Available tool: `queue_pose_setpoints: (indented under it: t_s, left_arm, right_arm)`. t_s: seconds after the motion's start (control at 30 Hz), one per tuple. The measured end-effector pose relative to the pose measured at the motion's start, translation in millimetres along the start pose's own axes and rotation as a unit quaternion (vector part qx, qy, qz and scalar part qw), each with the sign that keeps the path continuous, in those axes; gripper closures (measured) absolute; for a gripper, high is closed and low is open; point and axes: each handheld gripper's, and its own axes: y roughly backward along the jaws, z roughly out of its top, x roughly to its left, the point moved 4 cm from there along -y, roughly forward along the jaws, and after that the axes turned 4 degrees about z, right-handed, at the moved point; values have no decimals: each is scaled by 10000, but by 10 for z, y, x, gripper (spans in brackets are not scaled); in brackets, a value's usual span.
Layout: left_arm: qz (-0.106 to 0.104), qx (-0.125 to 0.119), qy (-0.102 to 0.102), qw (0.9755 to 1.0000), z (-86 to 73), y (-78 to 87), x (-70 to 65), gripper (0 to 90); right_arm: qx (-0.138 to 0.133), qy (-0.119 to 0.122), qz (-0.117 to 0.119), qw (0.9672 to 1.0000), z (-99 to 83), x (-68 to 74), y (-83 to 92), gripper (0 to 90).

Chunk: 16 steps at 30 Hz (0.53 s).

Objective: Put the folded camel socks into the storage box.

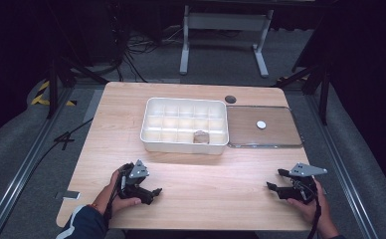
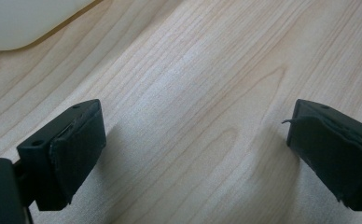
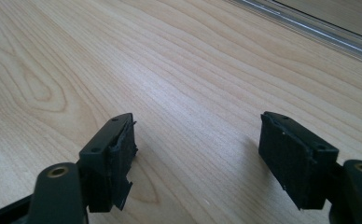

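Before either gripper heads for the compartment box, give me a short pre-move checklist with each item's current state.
1. Left gripper open with nothing between the jaws: ok.
2. Right gripper open with nothing between the jaws: ok.
3. White compartment box sits flat on the wooden table, not tilted: ok.
4. Clear lid off the box, lying flat beside its right end: ok.
5. Small brownish object sits in a front-row compartment; what it is: cannot tell.
6. Small white disc rests on the lid; loose or attached: cannot tell.
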Motion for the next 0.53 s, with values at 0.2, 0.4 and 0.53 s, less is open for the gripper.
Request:
queue_pose_setpoints:
  t_s: [0.2, 0.4, 0.53]
  left_arm:
    - [3, -2, -20, 10000, 1, -1, 4, 46]
    - [-11, 14, -20, 10000, 1, 1, 3, 46]
    - [-4, -1, -14, 10000, 1, -1, 2, 46]
  right_arm:
    - [-3, 1, 1, 10000, 0, 0, -1, 275]
    - [2, 0, -9, 10000, 1, -1, -1, 269]
    - [4, -6, -14, 10000, 1, -3, -2, 267]
